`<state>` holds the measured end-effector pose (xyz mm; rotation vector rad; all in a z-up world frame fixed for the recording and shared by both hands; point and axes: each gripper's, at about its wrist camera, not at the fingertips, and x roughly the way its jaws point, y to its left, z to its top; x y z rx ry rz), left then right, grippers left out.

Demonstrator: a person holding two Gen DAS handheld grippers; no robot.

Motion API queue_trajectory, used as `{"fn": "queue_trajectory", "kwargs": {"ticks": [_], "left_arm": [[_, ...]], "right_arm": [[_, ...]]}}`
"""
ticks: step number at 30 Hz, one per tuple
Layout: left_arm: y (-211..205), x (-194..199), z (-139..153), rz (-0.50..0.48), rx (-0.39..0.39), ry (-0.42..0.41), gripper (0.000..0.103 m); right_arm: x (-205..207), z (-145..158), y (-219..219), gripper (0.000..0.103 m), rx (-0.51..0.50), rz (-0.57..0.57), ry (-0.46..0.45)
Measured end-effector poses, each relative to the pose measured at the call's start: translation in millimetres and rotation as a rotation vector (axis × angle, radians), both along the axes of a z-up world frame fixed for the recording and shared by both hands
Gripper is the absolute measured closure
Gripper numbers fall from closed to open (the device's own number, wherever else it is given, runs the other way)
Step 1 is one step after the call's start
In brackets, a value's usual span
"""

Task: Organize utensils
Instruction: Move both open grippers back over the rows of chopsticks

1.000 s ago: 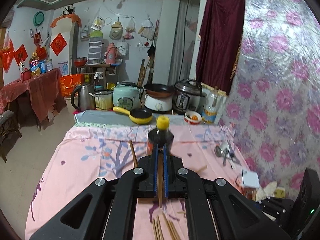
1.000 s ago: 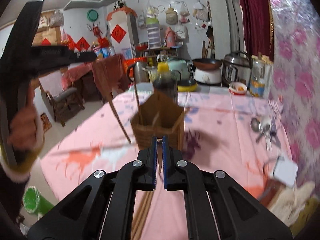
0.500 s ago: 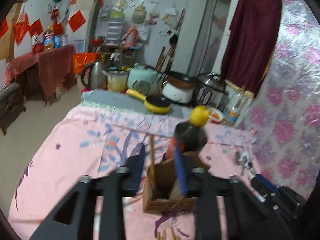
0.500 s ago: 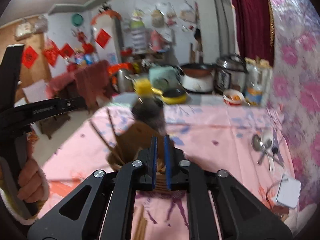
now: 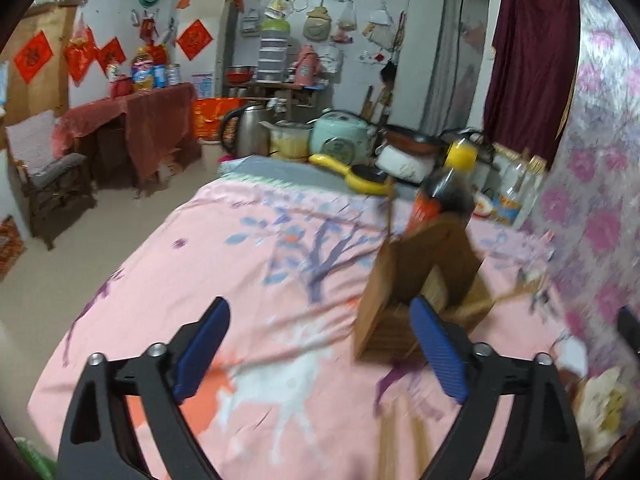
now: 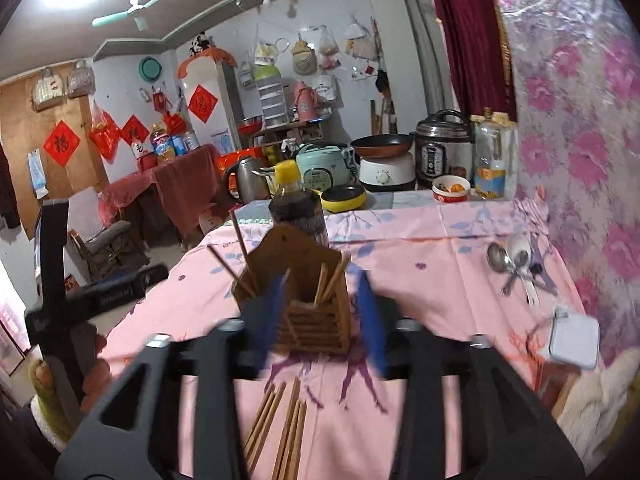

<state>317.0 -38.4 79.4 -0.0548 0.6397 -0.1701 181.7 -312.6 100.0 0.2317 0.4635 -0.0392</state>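
A wooden utensil holder (image 6: 308, 300) stands on the pink tablecloth with several chopsticks (image 6: 240, 248) upright in it. It also shows in the left wrist view (image 5: 420, 292), blurred. More chopsticks (image 6: 280, 428) lie on the cloth in front of it. My right gripper (image 6: 320, 316) is open and empty, its jaws either side of the holder's front. My left gripper (image 5: 320, 352) is wide open and empty, to the holder's left. Spoons (image 6: 516, 260) lie at the right.
A dark sauce bottle with a yellow cap (image 6: 298, 208) stands just behind the holder. A white box with a cable (image 6: 572, 340) lies at the right edge. Cookers, a kettle and a yellow pan (image 6: 344, 196) line the far end.
Both grippers were shut on chopsticks a second ago and have opened. The chopsticks now stand in the holder. The left gripper has swung to the left of the holder.
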Motion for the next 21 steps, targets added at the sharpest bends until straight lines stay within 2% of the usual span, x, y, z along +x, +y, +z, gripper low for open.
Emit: {"fn": "queue_trajectory", "kwargs": {"ticks": [1, 2, 3, 6, 10, 16, 19, 21], "left_arm": [[6, -14, -12, 0.01, 0.01, 0.01, 0.01], [10, -24, -23, 0.011, 0.009, 0.029, 0.009], [16, -34, -34, 0.011, 0.004, 0.049, 0.009], [28, -65, -70, 0.017, -0.002, 0.112, 0.009], [41, -108, -120, -0.003, -0.009, 0.205, 0.009], [42, -155, -153, -0.027, 0.062, 0.207, 0.009], [33, -167, -164, -0.093, 0.106, 0.206, 0.009], [22, -168, -167, -0.127, 0.13, 0.194, 0.009]], "right_arm": [[-13, -7, 1, 0.019, 0.018, -0.031, -0.014], [-26, -15, 2, 0.01, 0.041, -0.057, -0.031], [-38, -23, 3, 0.007, 0.064, -0.082, -0.049], [-71, -49, 12, 0.006, 0.085, -0.109, -0.076], [-101, -93, 31, 0.006, 0.051, -0.125, 0.011], [-119, -138, 41, 0.006, -0.029, -0.105, 0.121], [-119, -147, 40, 0.006, -0.07, -0.116, 0.137], [-117, -152, 36, 0.006, -0.064, -0.125, 0.15]]}}
